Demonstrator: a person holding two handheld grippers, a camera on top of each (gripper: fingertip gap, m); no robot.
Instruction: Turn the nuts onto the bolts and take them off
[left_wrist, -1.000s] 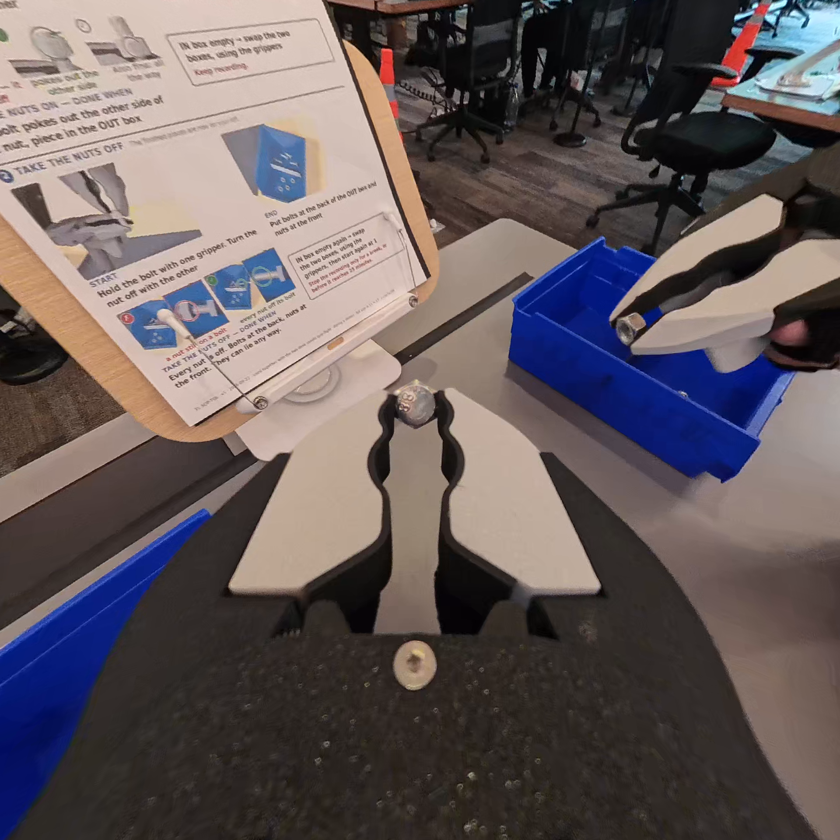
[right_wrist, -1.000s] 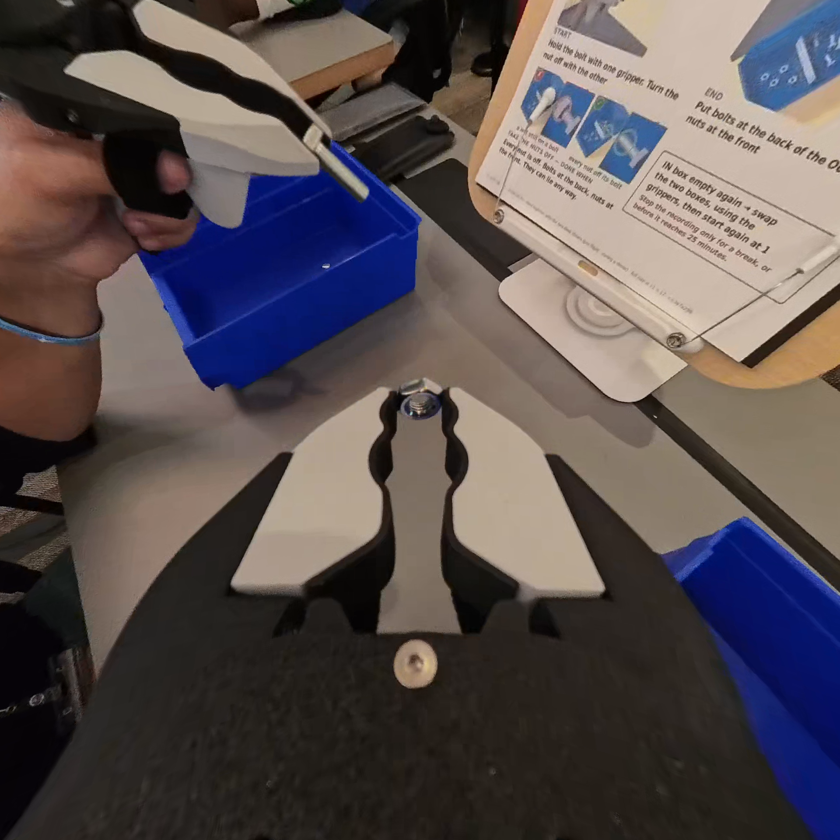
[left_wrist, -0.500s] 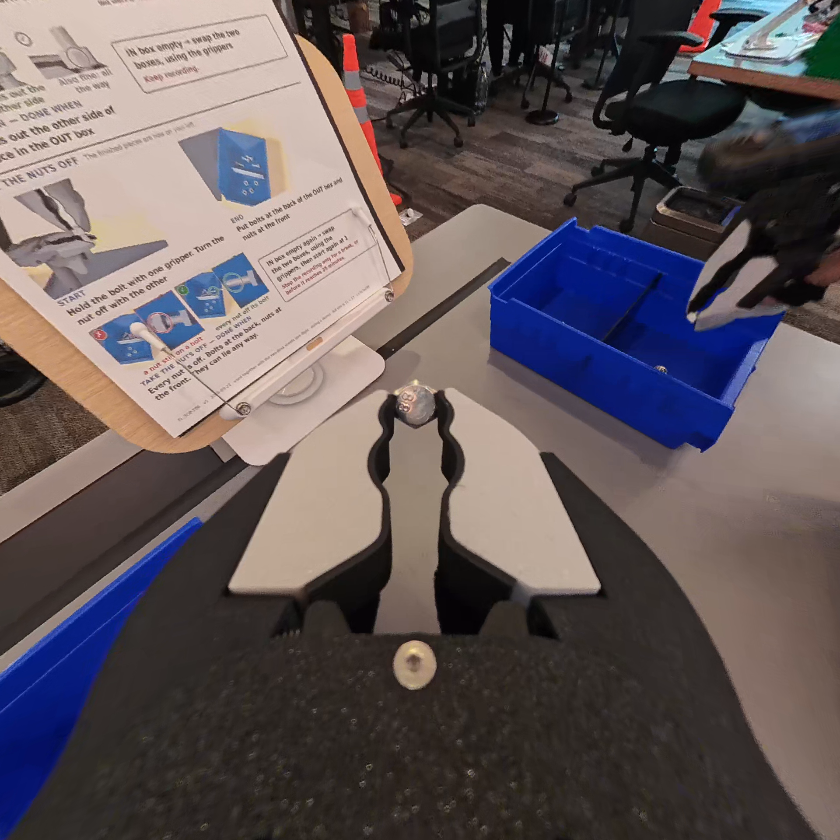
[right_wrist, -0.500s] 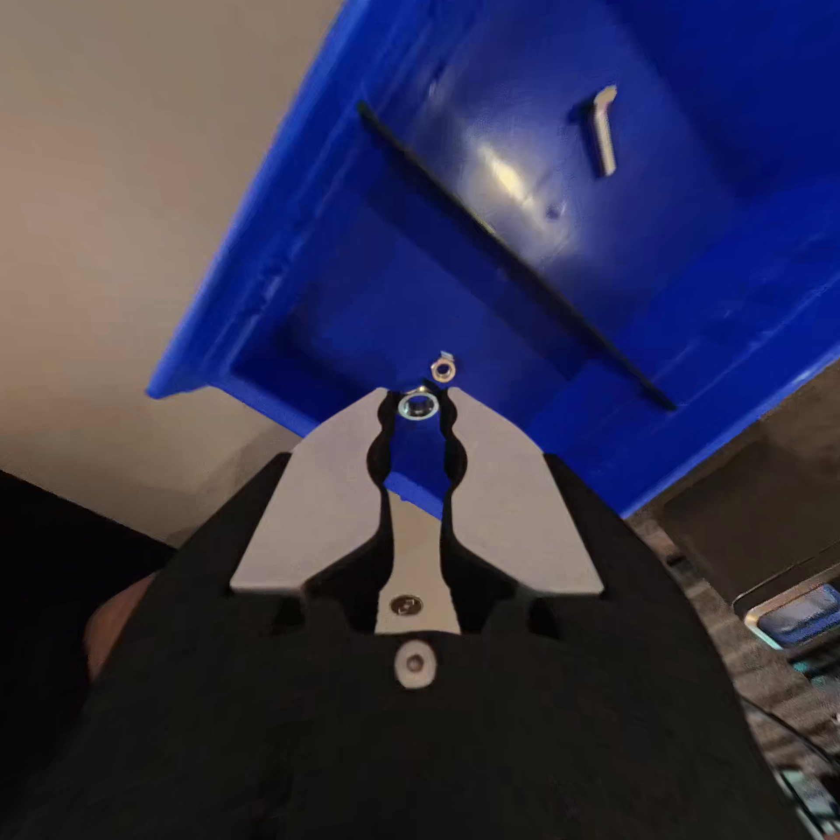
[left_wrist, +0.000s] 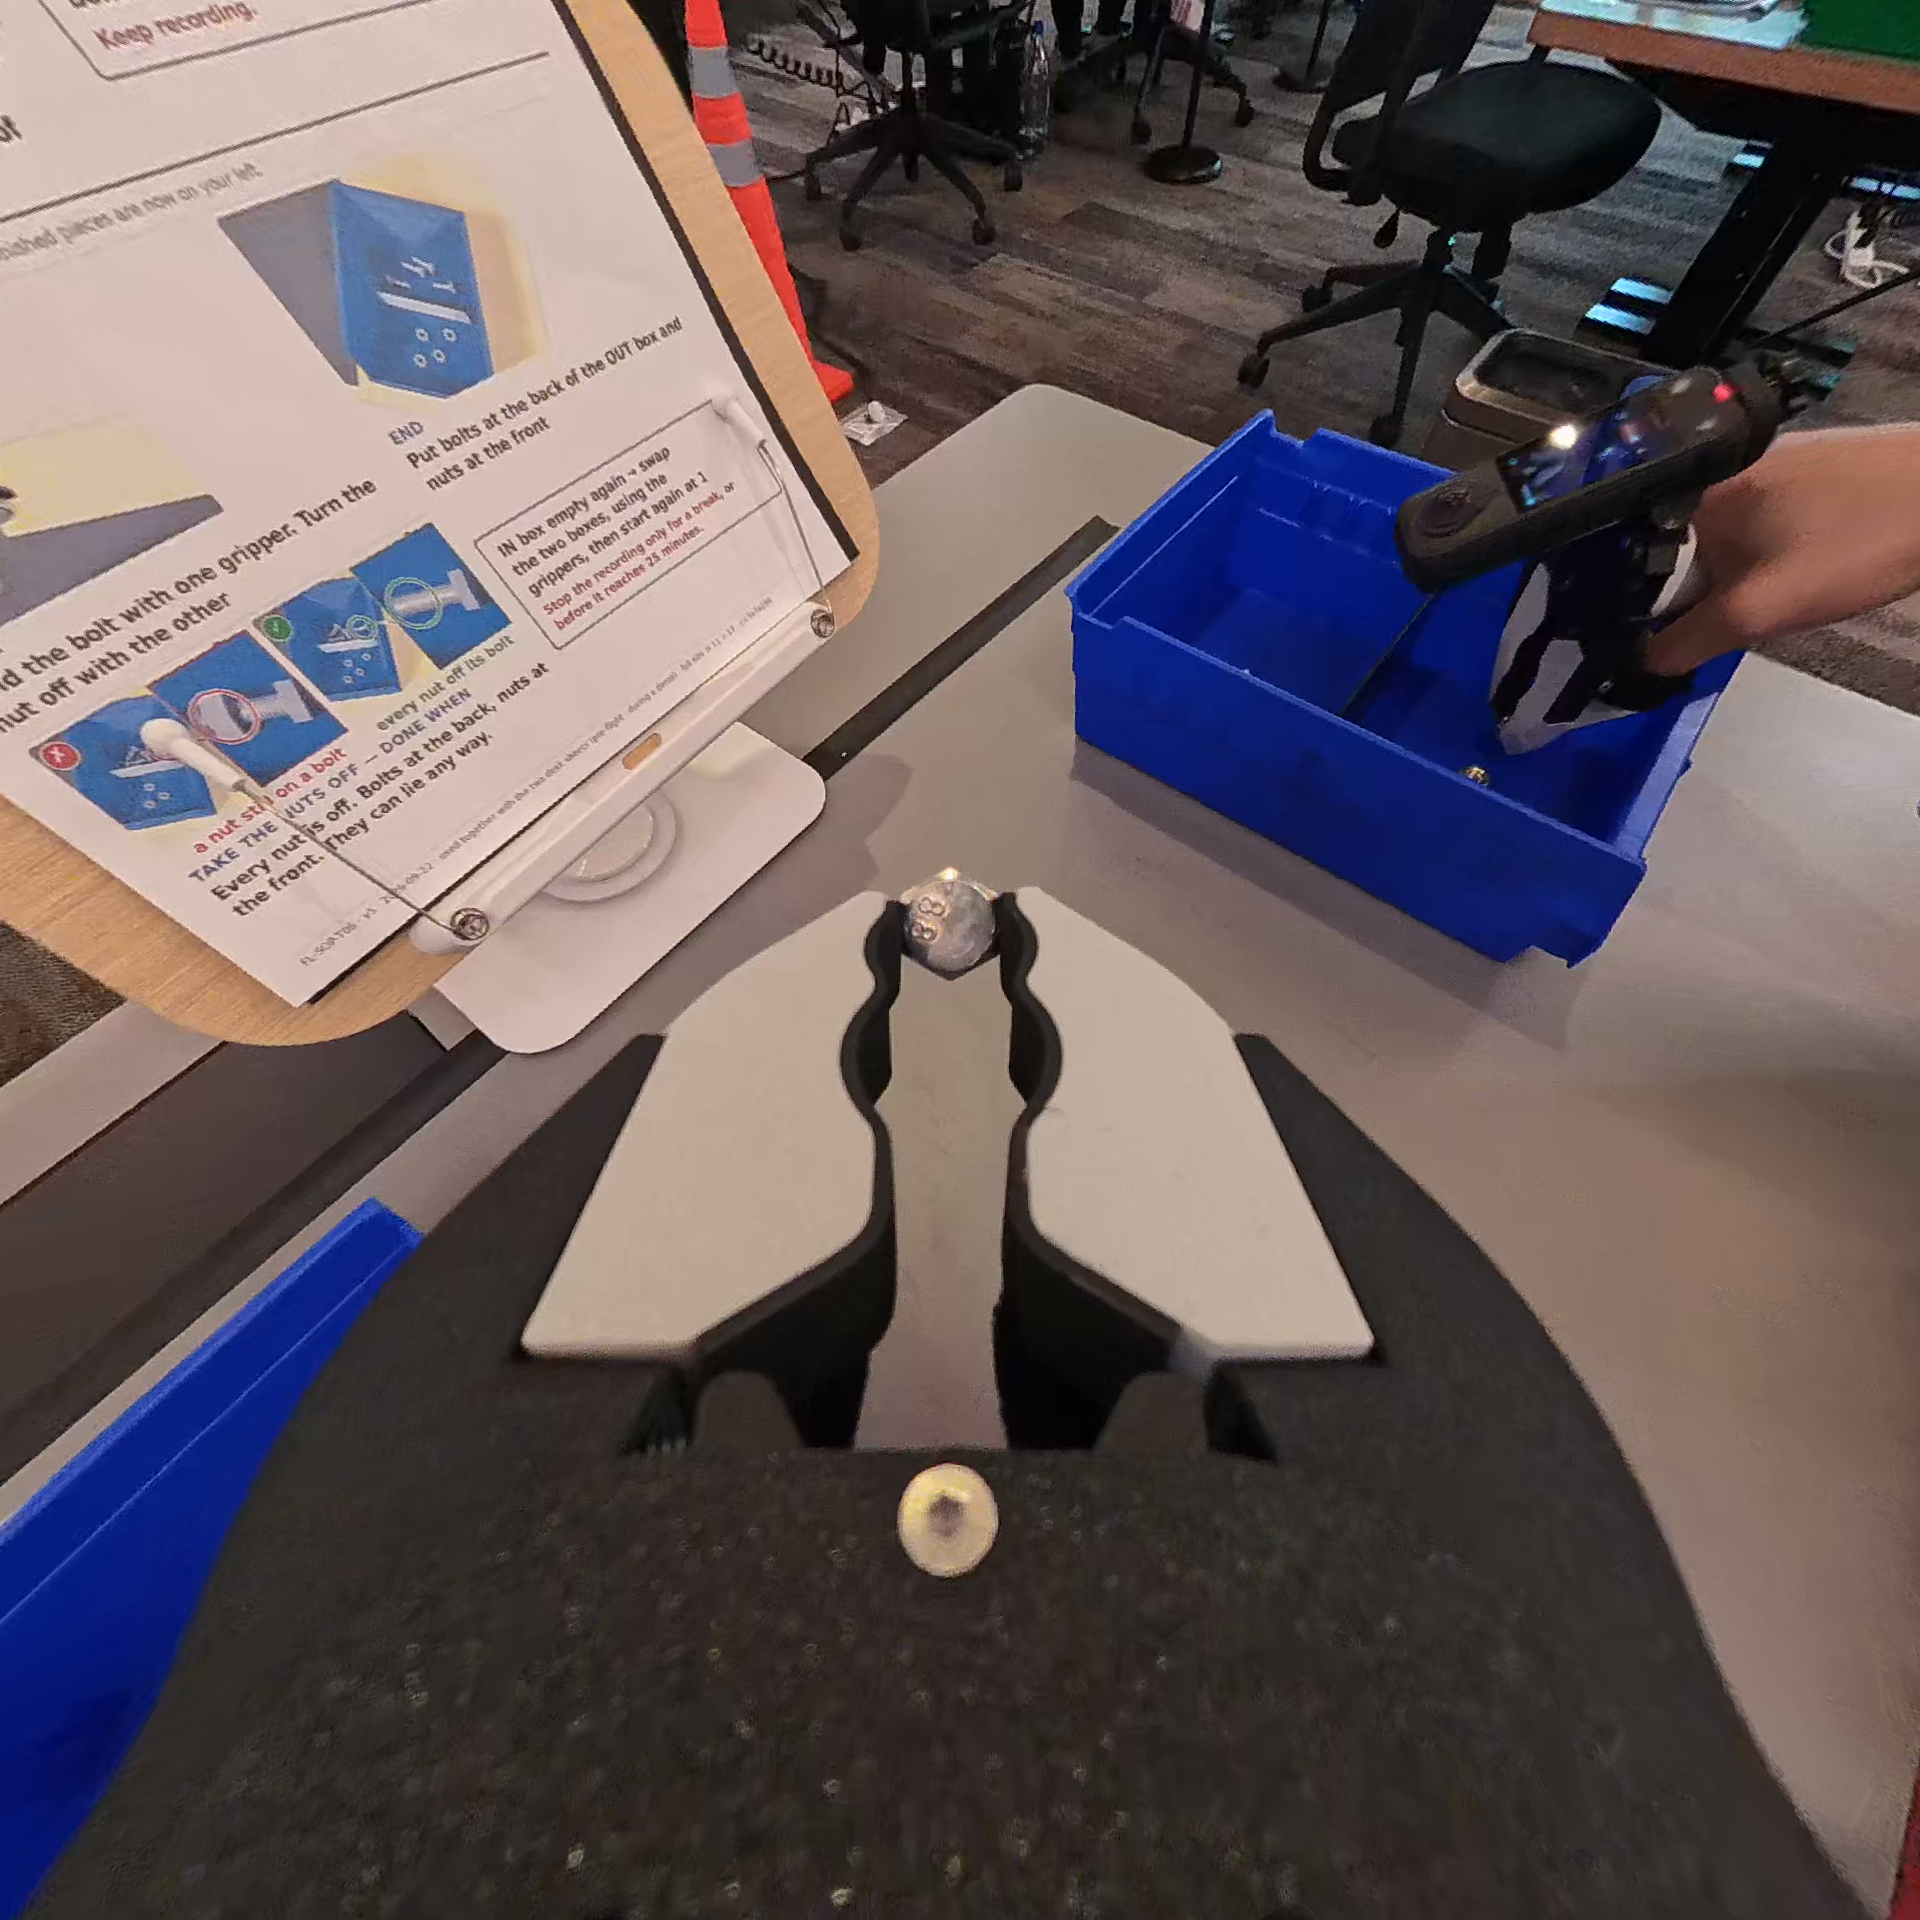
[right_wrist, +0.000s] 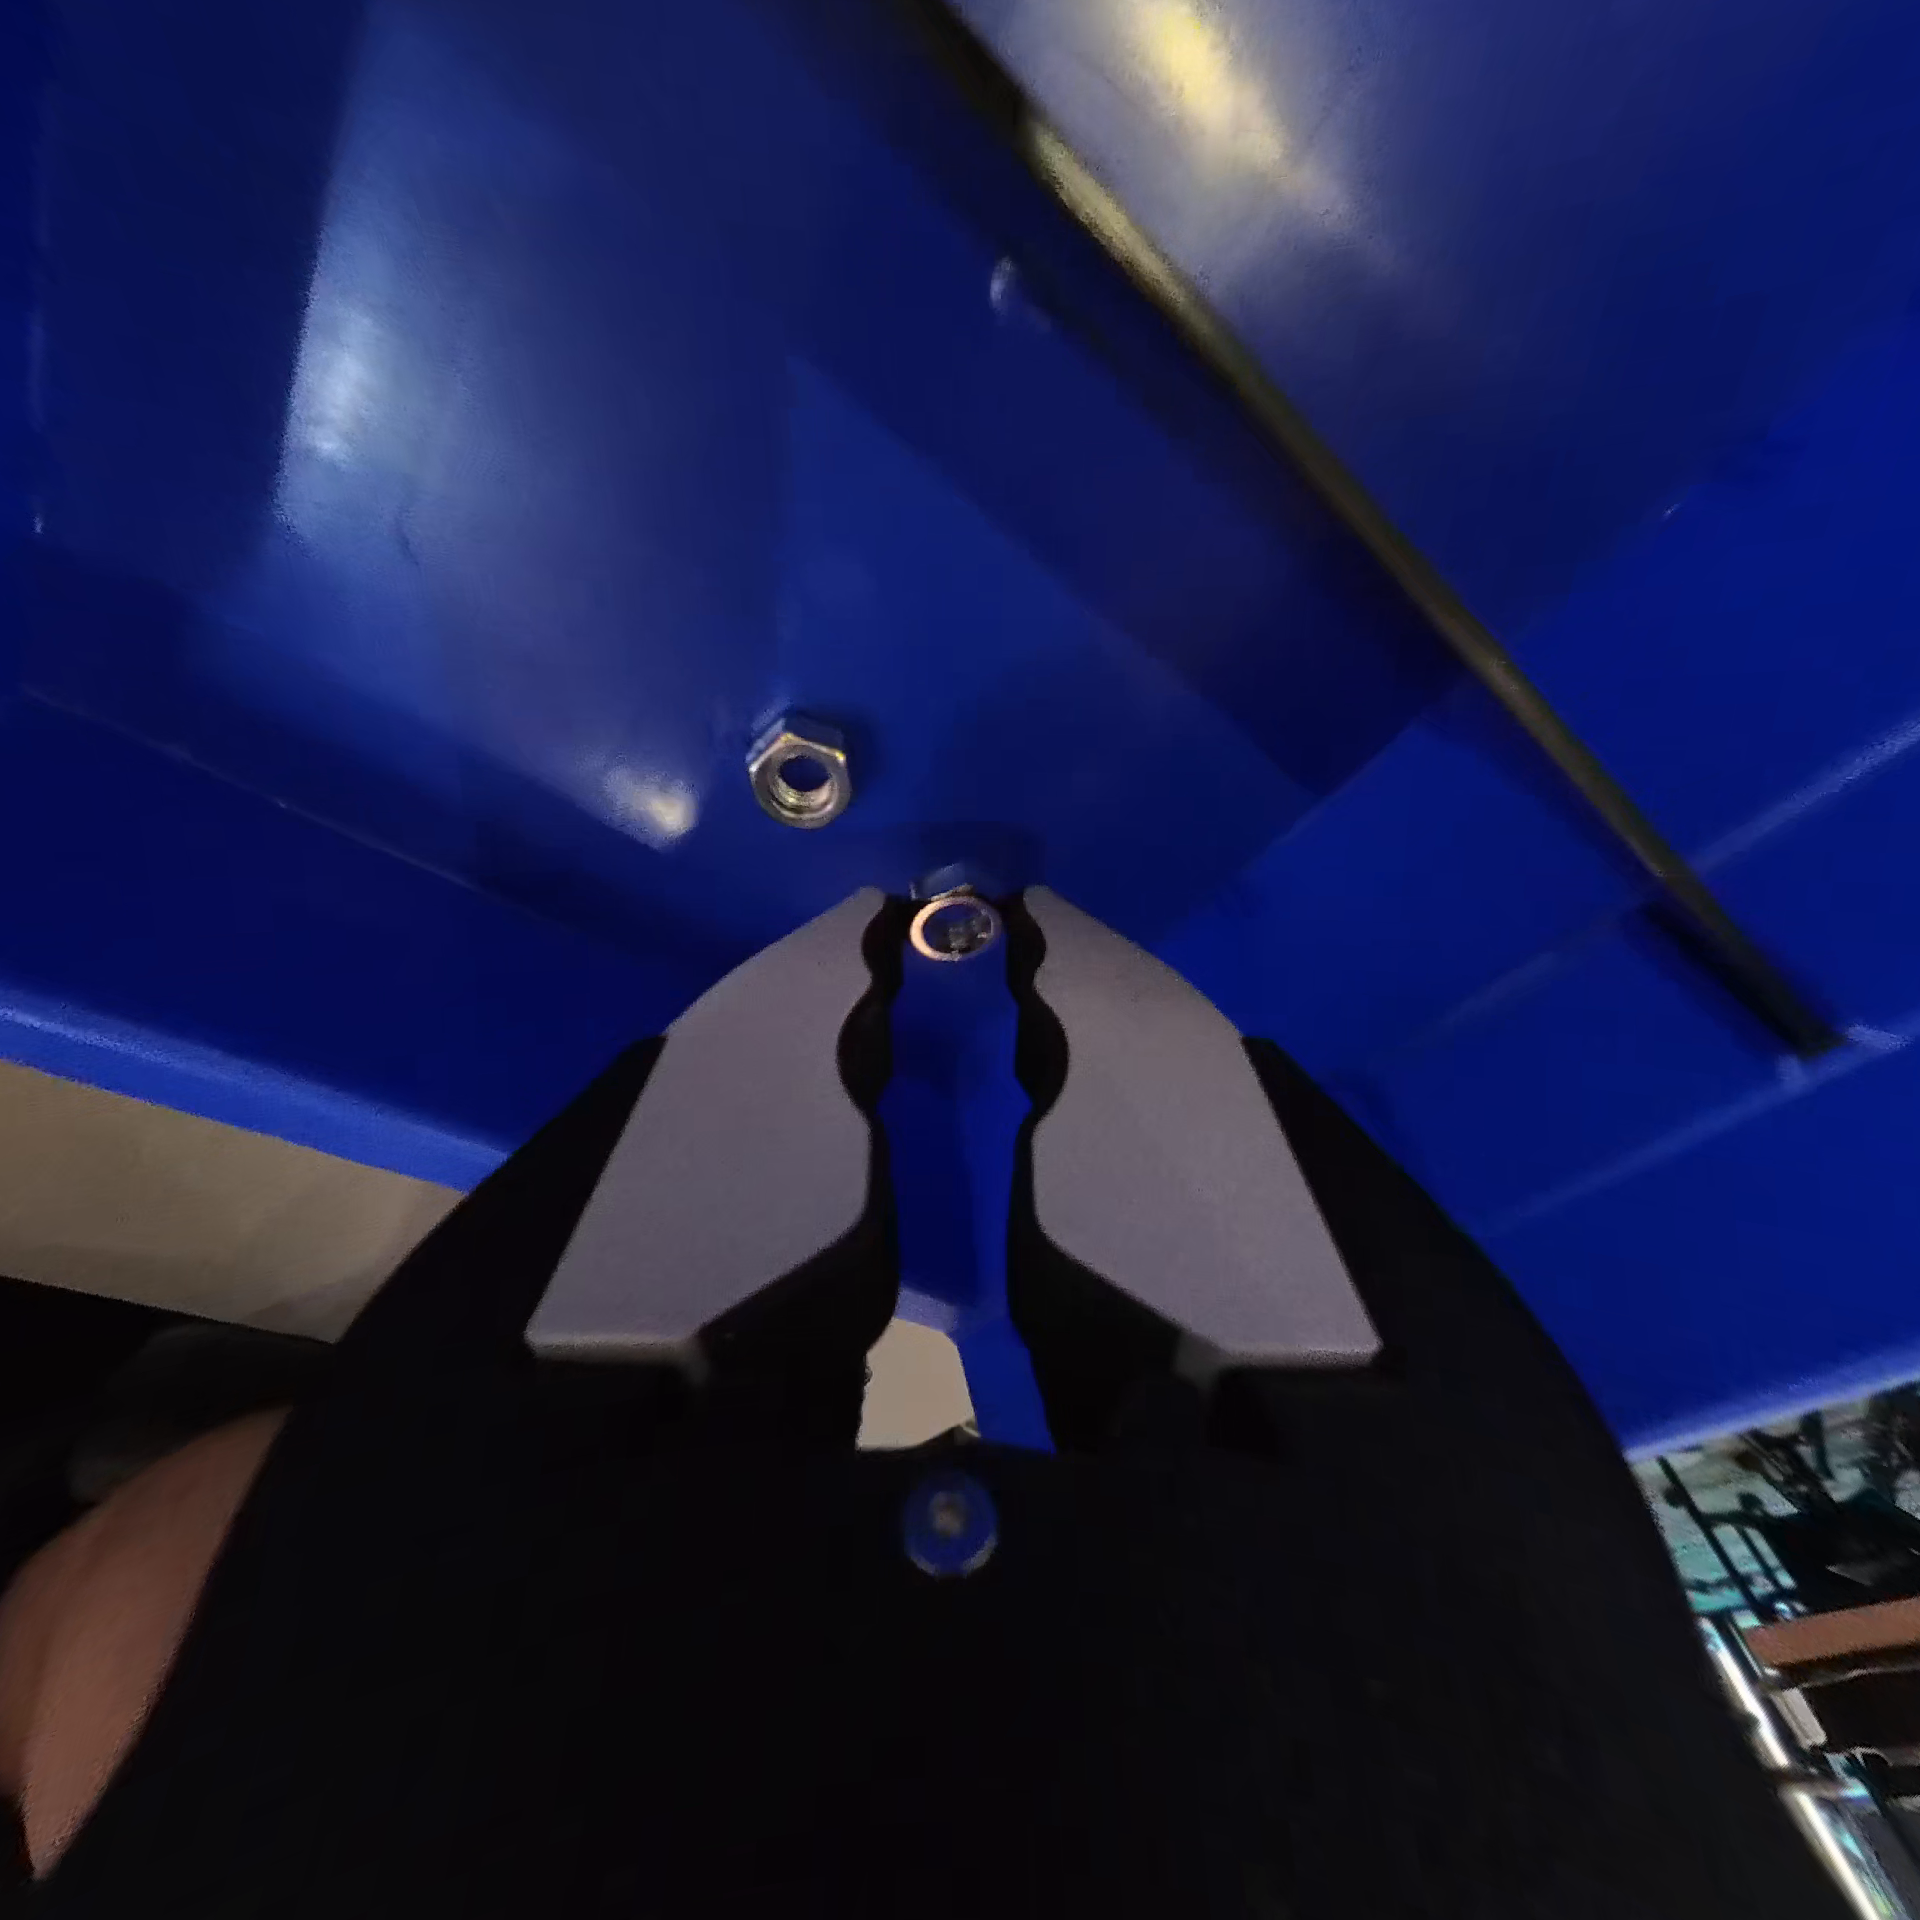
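Gripping a bolt by its head, my left claw hangs above the desk. My right claw pinches a nut inside the blue box, beside another nut.

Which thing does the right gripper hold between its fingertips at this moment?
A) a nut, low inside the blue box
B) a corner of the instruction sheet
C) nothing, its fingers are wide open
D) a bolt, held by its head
A: in the right wrist view the right gripper is closed on a small nut just above the floor of the blue box, close to a loose nut lying there.
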